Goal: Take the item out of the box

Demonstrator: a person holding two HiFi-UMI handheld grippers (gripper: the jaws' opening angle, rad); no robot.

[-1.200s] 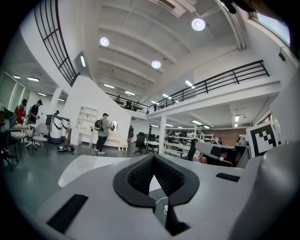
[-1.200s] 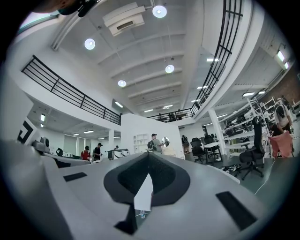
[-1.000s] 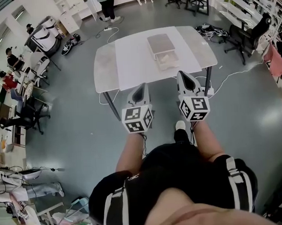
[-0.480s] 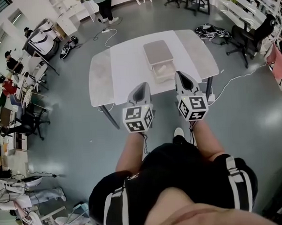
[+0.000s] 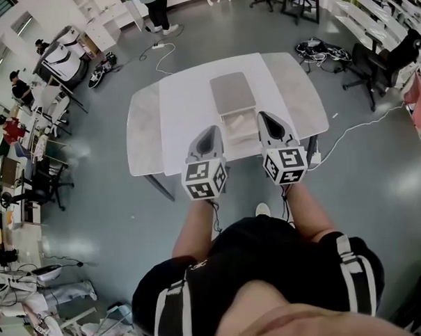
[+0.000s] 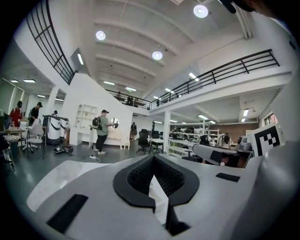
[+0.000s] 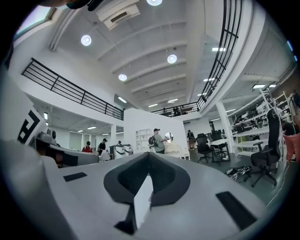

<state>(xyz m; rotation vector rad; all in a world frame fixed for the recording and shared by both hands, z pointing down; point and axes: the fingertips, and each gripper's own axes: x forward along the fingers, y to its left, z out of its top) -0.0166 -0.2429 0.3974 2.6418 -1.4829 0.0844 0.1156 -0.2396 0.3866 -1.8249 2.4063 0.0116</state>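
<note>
Seen from the head camera looking steeply down, a person in dark clothes stands at the near edge of a white table in a large open workroom. Each hand holds a two-jaw gripper out in front, roughly level, so that both noses point across the table edge towards the one thing standing on it.

That thing is a grey box, set in the middle of the table and end-on to the person. Its far part shows a flat grey top. Its near part is open upwards, a shallow pale tray; whether this is a drawer drawn out or a base with the lid laid back cannot be told from here. Inside the open part lies the item, a pale, cream-coloured thing too small to make out in shape. It is in the box, untouched.

The left gripper sits just to the left of the open part and the right gripper just to its right, so the box lies between them. This looks like a lining-up stance before reaching in. Both gripper views look out level over the hall, not down into the box, and show each pair of jaws closed together with nothing between them. By my judgement, one pair must open before it can take the item
</note>
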